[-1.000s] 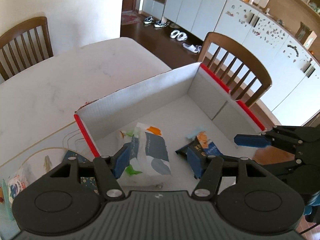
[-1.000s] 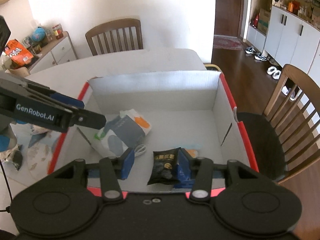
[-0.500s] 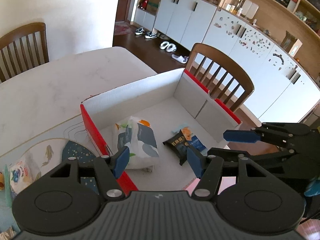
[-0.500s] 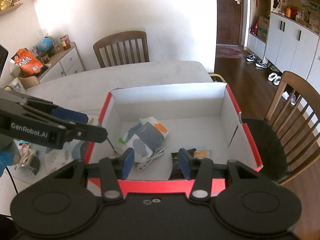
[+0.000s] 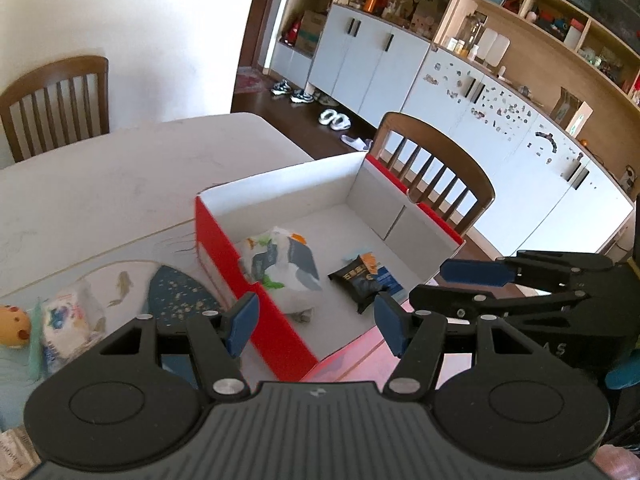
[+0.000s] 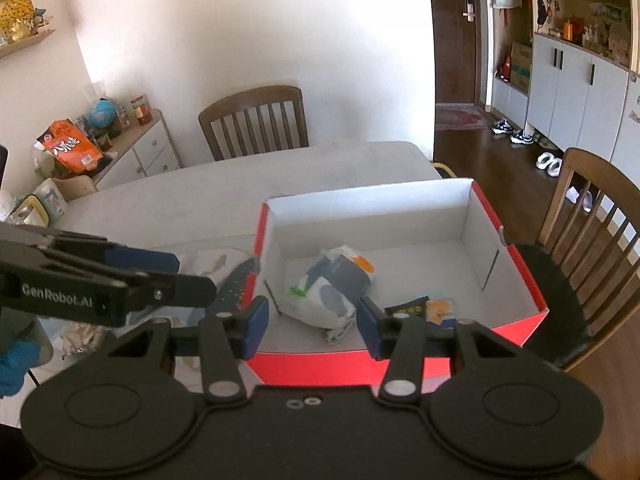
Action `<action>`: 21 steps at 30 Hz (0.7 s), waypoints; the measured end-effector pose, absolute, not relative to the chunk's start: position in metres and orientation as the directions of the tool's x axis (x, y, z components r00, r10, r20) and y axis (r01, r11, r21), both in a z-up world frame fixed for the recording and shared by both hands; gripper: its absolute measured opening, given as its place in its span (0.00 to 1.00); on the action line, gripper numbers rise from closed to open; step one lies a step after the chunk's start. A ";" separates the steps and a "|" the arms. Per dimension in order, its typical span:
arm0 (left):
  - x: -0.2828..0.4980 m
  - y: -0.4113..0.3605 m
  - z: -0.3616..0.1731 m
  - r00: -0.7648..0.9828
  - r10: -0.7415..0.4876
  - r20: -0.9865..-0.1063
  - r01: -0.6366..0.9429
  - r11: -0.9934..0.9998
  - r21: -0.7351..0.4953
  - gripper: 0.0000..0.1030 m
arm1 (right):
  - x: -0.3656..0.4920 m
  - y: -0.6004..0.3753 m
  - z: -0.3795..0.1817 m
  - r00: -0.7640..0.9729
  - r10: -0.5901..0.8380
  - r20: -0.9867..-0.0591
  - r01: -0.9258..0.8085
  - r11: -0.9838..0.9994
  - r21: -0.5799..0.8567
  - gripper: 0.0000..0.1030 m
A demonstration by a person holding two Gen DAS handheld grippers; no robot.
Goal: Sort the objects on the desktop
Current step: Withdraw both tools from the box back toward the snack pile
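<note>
A red box with white inner walls [image 5: 224, 240] [image 6: 404, 370] stands on the table. Inside lie a white, grey and orange bag [image 5: 286, 264] [image 6: 332, 284] and a black snack packet [image 5: 358, 276] [image 6: 412, 308]. My left gripper [image 5: 316, 326] is open and empty above the box's near left corner. My right gripper [image 6: 312, 326] is open and empty above the box's near wall. Left of the box lie a small white packet [image 5: 66, 322] and a yellow toy [image 5: 14, 324].
A patterned mat with a dark blue patch [image 5: 176, 292] [image 6: 236, 280] lies left of the box. Wooden chairs [image 5: 432, 168] [image 6: 256, 120] stand around the white table [image 5: 120, 176]. Crumpled wrappers [image 6: 80, 336] lie at the table's left.
Both grippers have pulled back and up from inside the box, staying open and empty. The bag and packet stay in the box.
</note>
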State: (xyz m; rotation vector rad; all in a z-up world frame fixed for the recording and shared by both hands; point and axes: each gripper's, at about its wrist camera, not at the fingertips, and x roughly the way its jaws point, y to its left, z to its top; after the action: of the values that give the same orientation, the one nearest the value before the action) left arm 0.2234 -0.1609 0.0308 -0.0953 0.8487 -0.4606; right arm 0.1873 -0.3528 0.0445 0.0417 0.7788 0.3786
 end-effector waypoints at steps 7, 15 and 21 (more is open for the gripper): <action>0.199 -0.133 0.034 0.605 -0.410 -0.683 0.345 0.908 -0.239 0.61 | 0.172 -0.326 0.048 0.660 0.349 -0.665 -0.318 0.932 0.173 0.47; 0.175 -0.091 0.035 0.633 -0.381 -0.674 0.317 0.922 -0.224 0.61 | 0.160 -0.285 0.044 0.650 0.372 -0.663 -0.354 0.920 0.169 0.47; 0.164 -0.053 0.036 0.661 -0.348 -0.664 0.264 0.937 -0.228 0.61 | 0.155 -0.254 0.044 0.648 0.380 -0.660 -0.376 0.913 0.156 0.47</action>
State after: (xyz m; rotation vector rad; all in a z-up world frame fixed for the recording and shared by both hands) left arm 0.1635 -0.0531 0.0359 -0.1153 0.7743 -0.3471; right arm 0.1545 -0.2539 0.0442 0.0052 0.7509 0.4299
